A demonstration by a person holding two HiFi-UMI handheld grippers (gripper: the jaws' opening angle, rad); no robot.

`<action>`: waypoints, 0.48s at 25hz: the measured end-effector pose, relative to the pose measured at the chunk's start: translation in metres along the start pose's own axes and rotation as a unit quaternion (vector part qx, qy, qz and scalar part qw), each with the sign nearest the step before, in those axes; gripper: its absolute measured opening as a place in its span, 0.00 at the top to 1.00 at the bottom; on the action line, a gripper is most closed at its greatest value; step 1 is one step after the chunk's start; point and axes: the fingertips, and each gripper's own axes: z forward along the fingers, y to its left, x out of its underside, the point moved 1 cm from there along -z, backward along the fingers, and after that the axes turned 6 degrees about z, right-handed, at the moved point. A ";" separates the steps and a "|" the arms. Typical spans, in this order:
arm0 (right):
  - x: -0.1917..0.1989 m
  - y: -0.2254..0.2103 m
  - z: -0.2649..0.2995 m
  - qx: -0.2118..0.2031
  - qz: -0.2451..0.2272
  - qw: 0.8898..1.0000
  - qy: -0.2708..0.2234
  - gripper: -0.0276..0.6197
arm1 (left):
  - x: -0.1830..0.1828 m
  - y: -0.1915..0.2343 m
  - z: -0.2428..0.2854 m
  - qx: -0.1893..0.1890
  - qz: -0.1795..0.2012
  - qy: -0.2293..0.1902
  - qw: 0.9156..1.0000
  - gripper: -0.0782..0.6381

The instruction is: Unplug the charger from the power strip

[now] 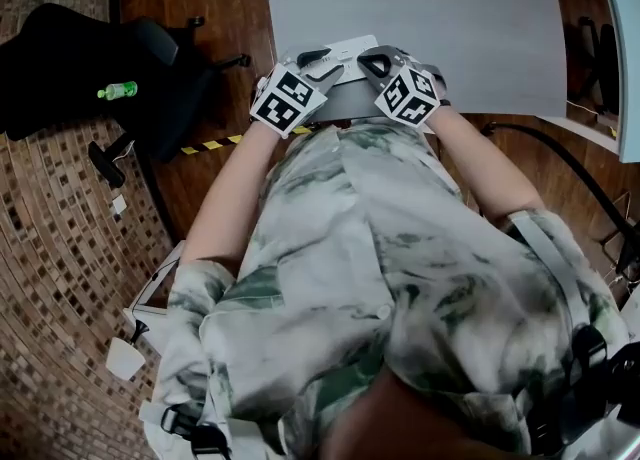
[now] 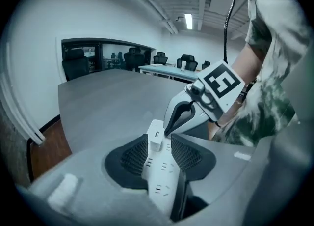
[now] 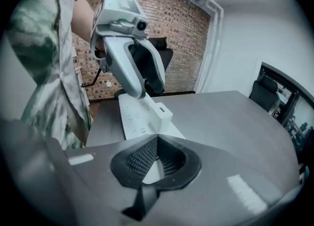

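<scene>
Here, blocky charger, slotted strip

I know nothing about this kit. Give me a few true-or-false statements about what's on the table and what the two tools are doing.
1. The charger is plugged into the power strip. True.
2. The left tool has its jaws shut. False: they stand apart, one on either side of the strip.
3. The right tool is clamped on the charger. False: its jaw tips meet, and the charger sits just beyond them.
4. The strip lies on a grey table. True.
</scene>
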 end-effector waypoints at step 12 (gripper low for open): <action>0.000 0.005 -0.002 -0.028 0.012 0.999 0.013 0.96 | 0.019 -0.008 0.051 0.052 0.069 0.064 0.994 0.69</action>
